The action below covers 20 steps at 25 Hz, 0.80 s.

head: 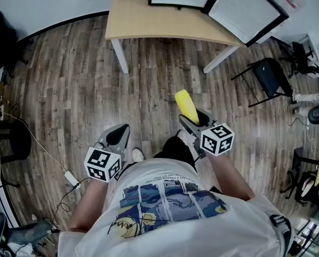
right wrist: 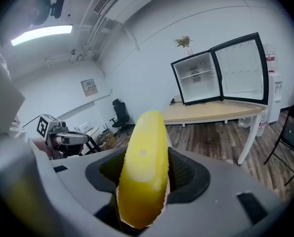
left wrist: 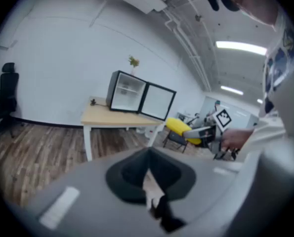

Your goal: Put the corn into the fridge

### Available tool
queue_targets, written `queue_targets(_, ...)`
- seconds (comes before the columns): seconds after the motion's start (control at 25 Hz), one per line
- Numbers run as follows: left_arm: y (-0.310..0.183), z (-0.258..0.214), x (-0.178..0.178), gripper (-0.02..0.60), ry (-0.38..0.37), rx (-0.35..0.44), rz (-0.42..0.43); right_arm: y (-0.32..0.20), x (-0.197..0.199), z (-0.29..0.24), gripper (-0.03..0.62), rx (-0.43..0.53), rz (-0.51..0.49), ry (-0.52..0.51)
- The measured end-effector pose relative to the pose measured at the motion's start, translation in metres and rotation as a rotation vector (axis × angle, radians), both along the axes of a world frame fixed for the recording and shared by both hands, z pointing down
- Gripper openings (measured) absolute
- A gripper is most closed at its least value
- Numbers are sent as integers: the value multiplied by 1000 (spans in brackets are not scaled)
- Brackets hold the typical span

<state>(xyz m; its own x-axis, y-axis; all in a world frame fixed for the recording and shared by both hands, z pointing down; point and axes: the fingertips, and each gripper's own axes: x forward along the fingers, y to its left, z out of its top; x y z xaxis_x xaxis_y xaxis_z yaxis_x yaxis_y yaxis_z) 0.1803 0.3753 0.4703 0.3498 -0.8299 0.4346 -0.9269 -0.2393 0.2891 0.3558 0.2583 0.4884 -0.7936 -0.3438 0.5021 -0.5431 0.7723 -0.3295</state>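
Right gripper jaws are clamping the corn cob at its base. Its long axis is pointing along the jaws toward the open mini fridge on the counter, well apart from it. Left gripper is hanging closed and empty, no nearer the fridge.

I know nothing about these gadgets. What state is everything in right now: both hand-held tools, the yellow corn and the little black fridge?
yellow corn cob: clamped in a tool, tip sticking out ahead.
right grey hand-held tool: closed on the yellow corn cob.
left grey hand-held tool: closed, nothing in it.
small black fridge on the pale wooden table: door wide open, shelves look bare.
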Motion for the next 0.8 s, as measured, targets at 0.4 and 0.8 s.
queue_targets(0.4, -54, 9, -28, 9, 36, 14, 77, -12, -46, 6, 241, -25, 25, 18)
queue_targets(0.8, -167, -21, -78, 9, -52, 49, 105, -134, -108, 9, 241, 33, 16, -2)
